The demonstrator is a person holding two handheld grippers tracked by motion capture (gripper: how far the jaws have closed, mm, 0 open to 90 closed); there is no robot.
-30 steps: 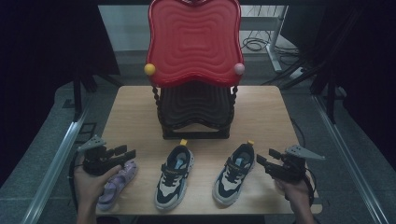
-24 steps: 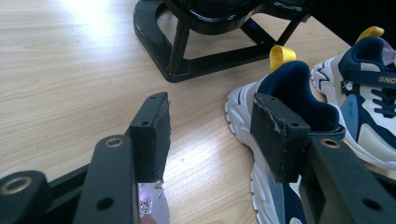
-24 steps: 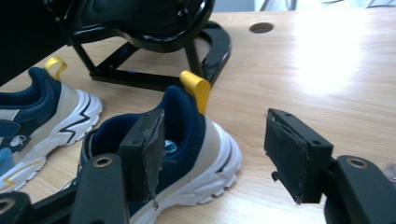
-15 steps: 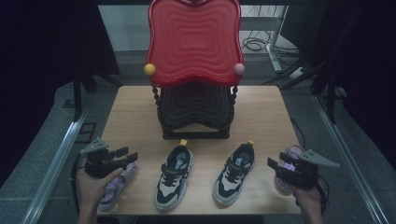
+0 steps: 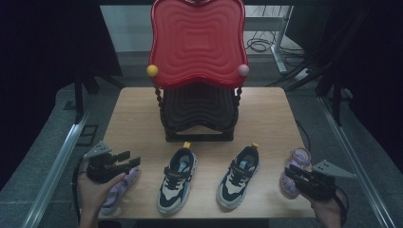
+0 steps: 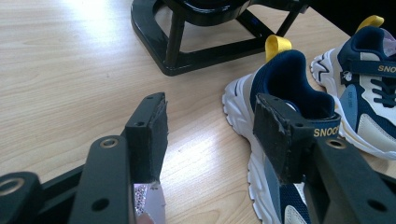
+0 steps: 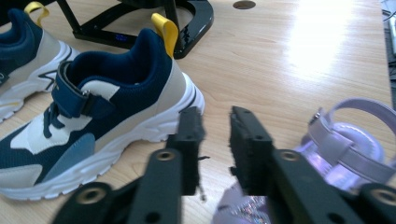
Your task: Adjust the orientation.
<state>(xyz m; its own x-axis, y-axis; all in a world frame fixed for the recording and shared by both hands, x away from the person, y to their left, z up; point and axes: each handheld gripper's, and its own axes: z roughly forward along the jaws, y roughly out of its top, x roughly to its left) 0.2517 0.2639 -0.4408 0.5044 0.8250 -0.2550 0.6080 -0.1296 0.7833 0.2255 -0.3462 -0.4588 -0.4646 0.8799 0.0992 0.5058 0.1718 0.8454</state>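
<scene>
Two purple sandals lie at the front of the table [image 5: 142, 114], one at each end, with two blue and white sneakers between them. The left gripper [image 5: 124, 160] hangs just over the left sandal [image 5: 116, 190], and its fingers [image 6: 152, 135] are spread wide with nothing in them. The right gripper [image 5: 295, 175] sits over the right sandal [image 5: 295, 164]; its fingers [image 7: 191, 140] are nearly together with a thin gap, and they hold nothing.

The left fingers point toward the left sneaker [image 5: 177, 178]. If they go forward, I think they could bump it and push it into the right sneaker [image 5: 237, 176]. The right fingers look too close together to fit around a strap. They might slide off and shove the sandal toward the table's edge, which is near.
</scene>
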